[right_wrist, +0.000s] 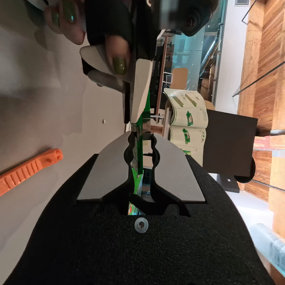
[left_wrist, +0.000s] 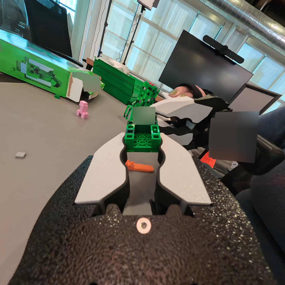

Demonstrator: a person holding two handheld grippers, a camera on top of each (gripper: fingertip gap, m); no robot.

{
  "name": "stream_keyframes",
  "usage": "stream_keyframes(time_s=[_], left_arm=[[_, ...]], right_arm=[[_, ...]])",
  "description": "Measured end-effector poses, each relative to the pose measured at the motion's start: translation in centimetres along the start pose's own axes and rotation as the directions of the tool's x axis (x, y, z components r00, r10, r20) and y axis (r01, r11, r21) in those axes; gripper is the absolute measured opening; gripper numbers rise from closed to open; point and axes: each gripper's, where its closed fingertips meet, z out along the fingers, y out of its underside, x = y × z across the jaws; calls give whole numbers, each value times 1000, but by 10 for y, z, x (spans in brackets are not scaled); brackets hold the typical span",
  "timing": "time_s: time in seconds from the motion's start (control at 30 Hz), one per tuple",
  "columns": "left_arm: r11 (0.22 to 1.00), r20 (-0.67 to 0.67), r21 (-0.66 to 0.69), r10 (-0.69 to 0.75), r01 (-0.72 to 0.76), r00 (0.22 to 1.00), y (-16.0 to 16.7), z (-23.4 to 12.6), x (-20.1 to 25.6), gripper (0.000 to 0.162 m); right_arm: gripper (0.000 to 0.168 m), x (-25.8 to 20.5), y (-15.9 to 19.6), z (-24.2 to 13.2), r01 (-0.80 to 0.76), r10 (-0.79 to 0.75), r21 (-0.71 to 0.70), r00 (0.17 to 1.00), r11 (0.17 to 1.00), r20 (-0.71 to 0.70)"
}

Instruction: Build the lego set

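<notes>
Between the fingertips of the left tool [left_wrist: 142, 142] sits a green lego block [left_wrist: 142, 138], clenched on both sides and held above the grey worktop [left_wrist: 46, 138]. Its open underside with round tubes faces the left wrist camera. Beyond it rises a green-and-black pixel-patterned lego figure [left_wrist: 147, 95], and the right tool [left_wrist: 174, 121] reaches in from the right, just beside the block. From the right wrist view, the right tool [right_wrist: 142, 136] has its fingers around a thin green lego edge [right_wrist: 139, 141], but whether they press it I cannot tell. An orange brick separator [left_wrist: 139, 167] lies on the worktop below the block. Farther left stand a pink lego pig [left_wrist: 83, 109], a small grey tile [left_wrist: 20, 154], and a green box [left_wrist: 38, 69]. An open instruction booklet [right_wrist: 188, 117] stands propped behind.
</notes>
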Motion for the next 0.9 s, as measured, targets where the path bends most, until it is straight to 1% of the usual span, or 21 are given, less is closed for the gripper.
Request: stream_keyframes(time_s=[0.17,0.47,0.67,0.8,0.9], left_arm=[[1000,-9,14,-14,14,1000,-2,-1,0,36],[1000,-9,9,-24,24,1000,-1,-1,-1,36],[1000,-4,-8,-6,6,1000,1,0,1,36],[1000,6,-29,12,-12,1000,4,1,1,36],[1000,-2,-29,11,-11,1000,4,1,2,36]], right_arm=[[19,1,0,1,-85,85,13,996,996,20],[19,0,0,2,-70,70,12,997,997,36],[18,-1,0,-1,-6,5,17,997,1000,72],[18,-3,1,-3,143,-143,13,987,990,66],[18,-3,1,-3,129,-128,1,988,992,84]])
